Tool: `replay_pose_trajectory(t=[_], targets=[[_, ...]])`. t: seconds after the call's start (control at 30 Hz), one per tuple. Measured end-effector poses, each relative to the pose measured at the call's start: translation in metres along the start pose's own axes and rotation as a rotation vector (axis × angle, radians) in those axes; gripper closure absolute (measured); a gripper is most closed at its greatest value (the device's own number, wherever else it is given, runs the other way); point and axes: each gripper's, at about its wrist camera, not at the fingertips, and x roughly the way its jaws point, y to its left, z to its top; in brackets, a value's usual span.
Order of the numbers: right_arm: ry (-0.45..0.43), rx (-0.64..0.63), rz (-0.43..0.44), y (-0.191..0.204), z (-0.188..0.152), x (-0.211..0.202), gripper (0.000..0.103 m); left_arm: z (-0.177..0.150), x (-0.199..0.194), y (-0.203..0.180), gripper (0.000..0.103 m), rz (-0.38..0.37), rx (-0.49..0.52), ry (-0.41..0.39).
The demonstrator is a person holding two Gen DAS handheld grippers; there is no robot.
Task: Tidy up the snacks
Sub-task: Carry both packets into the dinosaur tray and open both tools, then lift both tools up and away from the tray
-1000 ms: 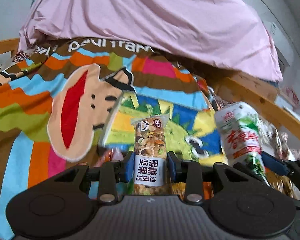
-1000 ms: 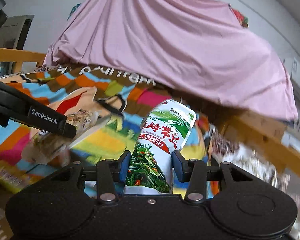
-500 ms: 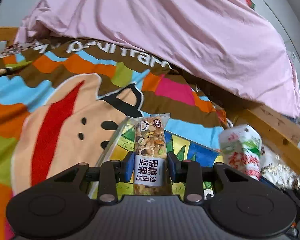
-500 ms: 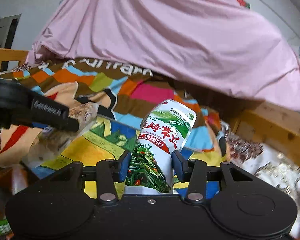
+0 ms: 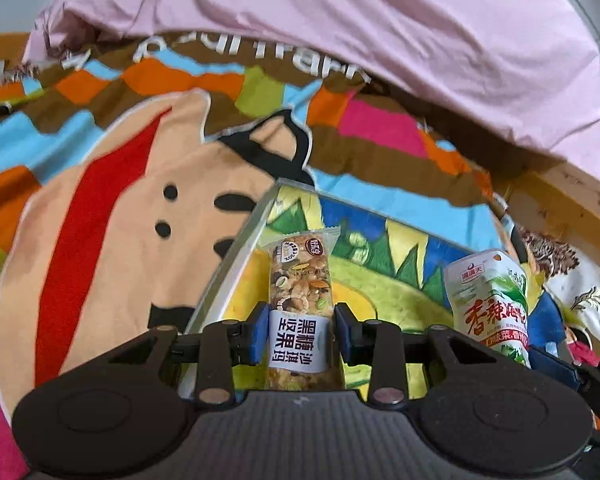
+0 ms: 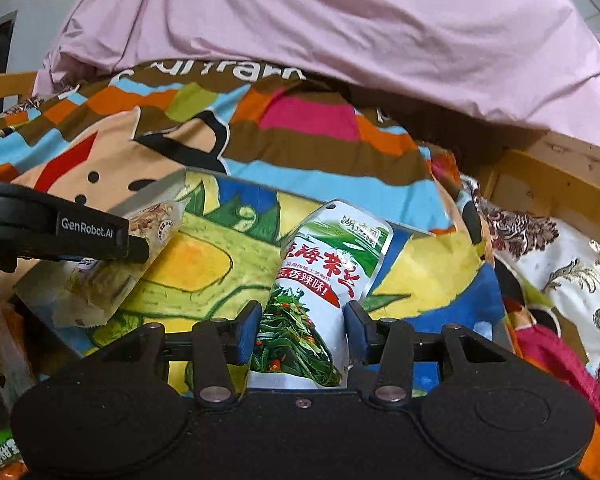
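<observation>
Left hand-held gripper [image 5: 300, 334] is clamped on the nut bar [image 5: 300, 312] by its label band; stiff, light, crumbly, so the mid-body grip suits. Right hand-held gripper [image 6: 302, 330] pinches the seaweed pouch [image 6: 320, 300] low down: soft, slippery, light. Both snacks hang over the picture box [image 6: 220, 264] on the bed.

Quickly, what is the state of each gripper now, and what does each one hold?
Left gripper: closed on the nut bar.
Right gripper: closed on the seaweed pouch.
</observation>
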Motion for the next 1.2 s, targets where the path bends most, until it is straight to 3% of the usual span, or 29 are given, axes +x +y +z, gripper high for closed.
replay_pose_trajectory(t=[0.23, 0.37, 0.5, 0.57, 0.8, 0.97, 1.2], targets=[[0.045, 0.03, 0.033, -0.004, -0.001, 0.004, 0.048, -0.002, 0.008, 0.002, 0.064, -0.01, -0.013, 0.068], [0.044, 0.065, 0.029, -0.011, 0.001, -0.006, 0.041, -0.001, 0.004, 0.0, 0.041, -0.007, -0.014, 0.08], [-0.005, 0.128, 0.02, -0.025, 0.01, -0.031, 0.03, 0.006, -0.011, -0.003, 0.032, -0.017, -0.049, 0.072], [-0.039, 0.167, 0.022, -0.033, 0.015, -0.046, 0.021, 0.01, -0.024, -0.005, 0.026, -0.023, -0.066, 0.049], [-0.17, 0.231, 0.023, -0.057, 0.029, -0.112, 0.007, 0.023, -0.09, -0.016, 0.003, -0.023, -0.041, -0.079], [-0.26, 0.218, 0.021, -0.067, 0.027, -0.164, 0.001, 0.022, -0.137, -0.022, 0.001, -0.014, -0.01, -0.141], [-0.342, 0.2, 0.005, -0.076, 0.012, -0.232, 0.001, -0.004, -0.195, -0.029, 0.001, -0.02, -0.003, -0.18]])
